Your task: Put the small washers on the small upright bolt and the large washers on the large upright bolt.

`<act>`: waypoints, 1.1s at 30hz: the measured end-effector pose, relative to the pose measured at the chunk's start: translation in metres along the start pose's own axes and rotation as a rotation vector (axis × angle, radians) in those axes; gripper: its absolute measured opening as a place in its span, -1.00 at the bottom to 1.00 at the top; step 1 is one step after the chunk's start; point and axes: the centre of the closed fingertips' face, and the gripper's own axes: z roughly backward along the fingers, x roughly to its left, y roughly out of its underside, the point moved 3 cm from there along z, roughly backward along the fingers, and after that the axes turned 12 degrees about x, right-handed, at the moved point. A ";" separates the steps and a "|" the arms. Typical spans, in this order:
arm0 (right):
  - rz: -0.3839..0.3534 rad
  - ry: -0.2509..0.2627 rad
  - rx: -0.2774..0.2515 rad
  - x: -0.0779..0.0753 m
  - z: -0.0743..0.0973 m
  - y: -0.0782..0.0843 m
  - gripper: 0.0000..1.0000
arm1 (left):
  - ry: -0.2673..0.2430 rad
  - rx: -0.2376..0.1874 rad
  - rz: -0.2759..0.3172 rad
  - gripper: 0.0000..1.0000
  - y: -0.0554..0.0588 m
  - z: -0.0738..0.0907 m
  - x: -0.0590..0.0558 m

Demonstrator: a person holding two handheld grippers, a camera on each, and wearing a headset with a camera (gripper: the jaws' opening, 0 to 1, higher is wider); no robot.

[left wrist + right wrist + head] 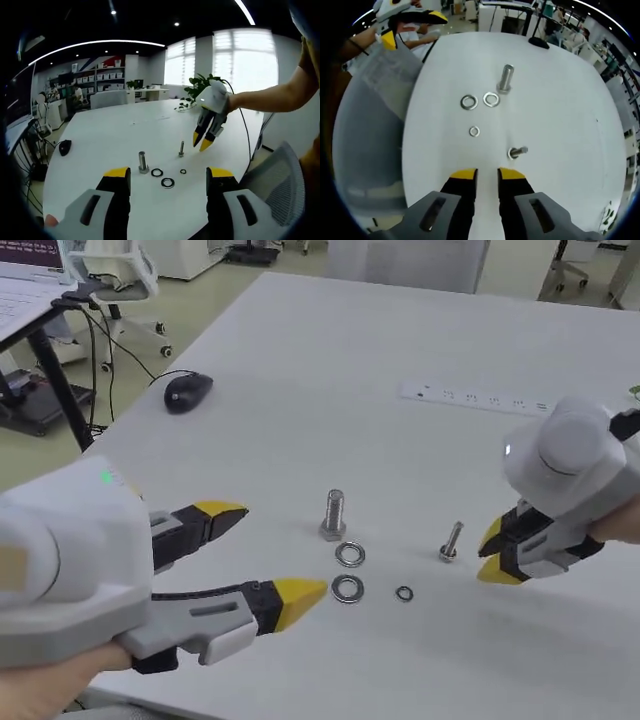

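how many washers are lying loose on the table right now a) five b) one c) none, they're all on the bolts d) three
d: a large washer by the large bolt, a second large washer next to it and one small washer all lie flat on the table.

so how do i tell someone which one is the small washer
On the white table, two bolts stand: the large bolt and the small bolt. Three rings lie flat beside them. The small washer is the tiny one nearer the small bolt, apart from the two large washers.
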 end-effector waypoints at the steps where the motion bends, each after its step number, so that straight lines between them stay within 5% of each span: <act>1: 0.004 -0.008 0.001 0.003 -0.002 -0.002 -0.66 | 0.002 -0.002 -0.002 0.21 0.000 0.000 -0.001; 13: 0.043 -0.046 0.024 0.015 -0.030 -0.021 -0.66 | 0.000 -0.025 0.007 0.21 0.000 0.009 -0.002; 33: 0.116 -0.052 0.069 0.006 -0.060 -0.051 -0.59 | 0.000 -0.040 0.025 0.21 0.001 0.012 -0.002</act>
